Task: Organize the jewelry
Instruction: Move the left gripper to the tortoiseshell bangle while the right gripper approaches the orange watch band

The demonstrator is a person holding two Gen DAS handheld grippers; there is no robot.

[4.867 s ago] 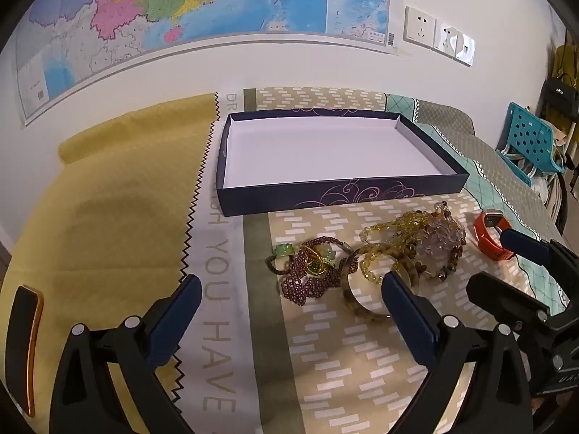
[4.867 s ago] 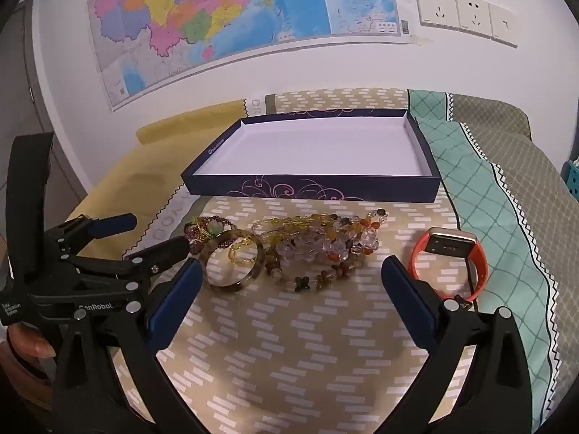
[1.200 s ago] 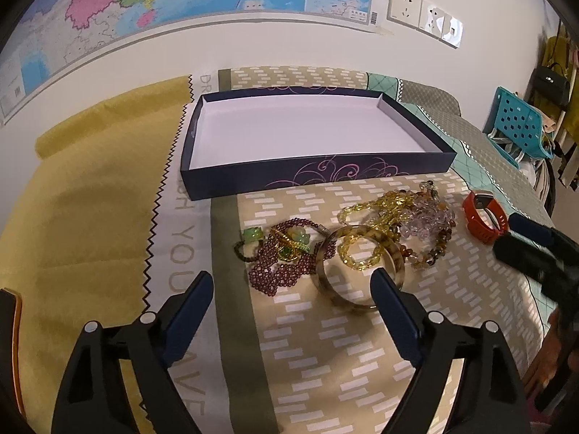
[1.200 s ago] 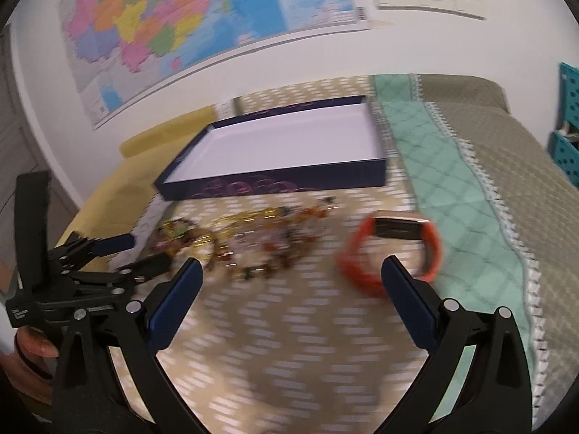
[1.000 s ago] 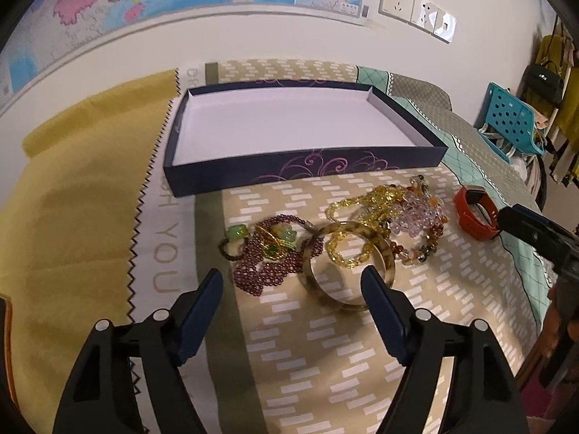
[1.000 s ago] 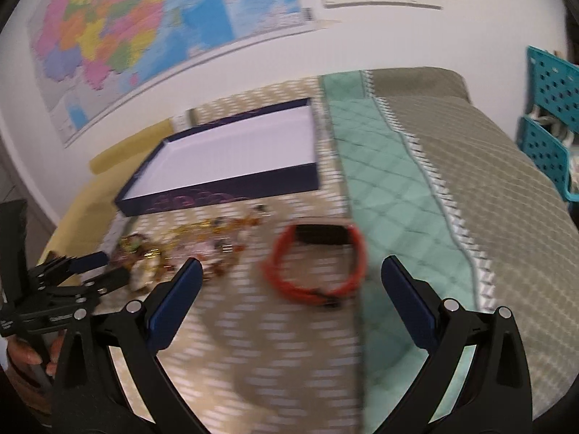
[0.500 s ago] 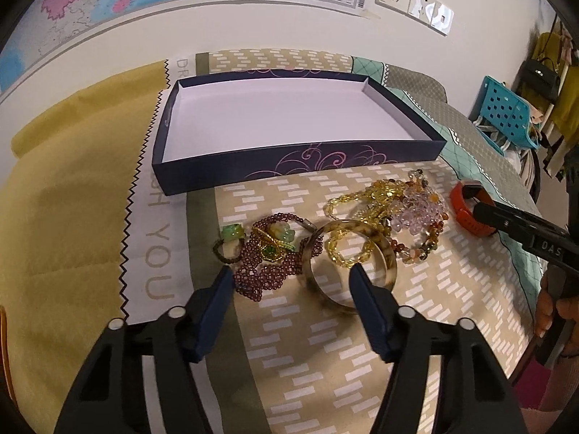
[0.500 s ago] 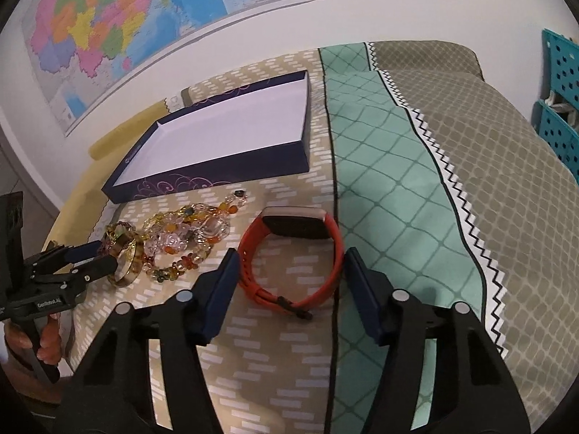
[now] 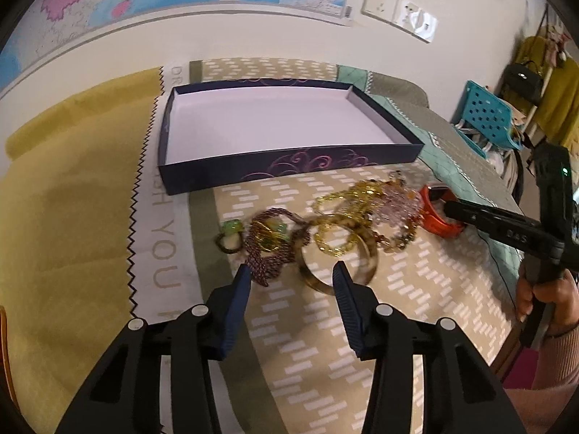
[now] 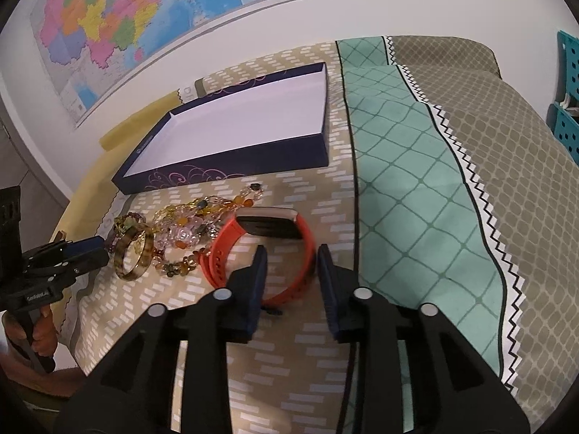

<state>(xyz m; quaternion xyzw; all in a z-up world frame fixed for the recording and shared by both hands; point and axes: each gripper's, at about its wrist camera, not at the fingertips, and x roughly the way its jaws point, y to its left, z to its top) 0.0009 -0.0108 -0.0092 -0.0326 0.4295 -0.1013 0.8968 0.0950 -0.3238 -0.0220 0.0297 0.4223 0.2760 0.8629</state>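
Jewelry pile [image 9: 347,220]: lies on the patterned cloth [image 9: 362,343], just in front of the dark tray [image 9: 289,173], on the near side of its long front wall; not in the tray.
Tray: shallow, dark blue w/ white floor; long axis runs left-right in left wrist view; nothing seen inside it.
Pile spread: strung out parallel to tray's front wall; green ring [image 9: 229,233] at the left end, orange watch band [image 9: 439,218] at the right end.
Hard to make out: beads [image 9: 365,199] blurred in left wrist view; yellow and pink strands tangled, separate pieces can't be counted. Dark red bead strand [image 9: 269,253] overlapped by green bits.
Amber bangle [image 10: 134,253]: lies flat, in front of tray's left half; part of rim hidden behind left finger tip in left wrist view.
Watch band detail: loop lies on its side w/ face [image 10: 269,228] toward the tray, buckle end away from it; long axis approx. parallel to tray's front wall. Near arc hidden behind the right gripper's fingers.
Left gripper [image 9: 291,278]: jaws apart and closing; pile's near edge is seen between the tips, bangle by the right tip; contact can't be told.
Right gripper [image 10: 291,256]: jaws closing, straddling the band's near arc; pads not seen pressing on it.
Cut off: person's hand [image 9: 550,296] and sleeve at frame edge, well right of tray.
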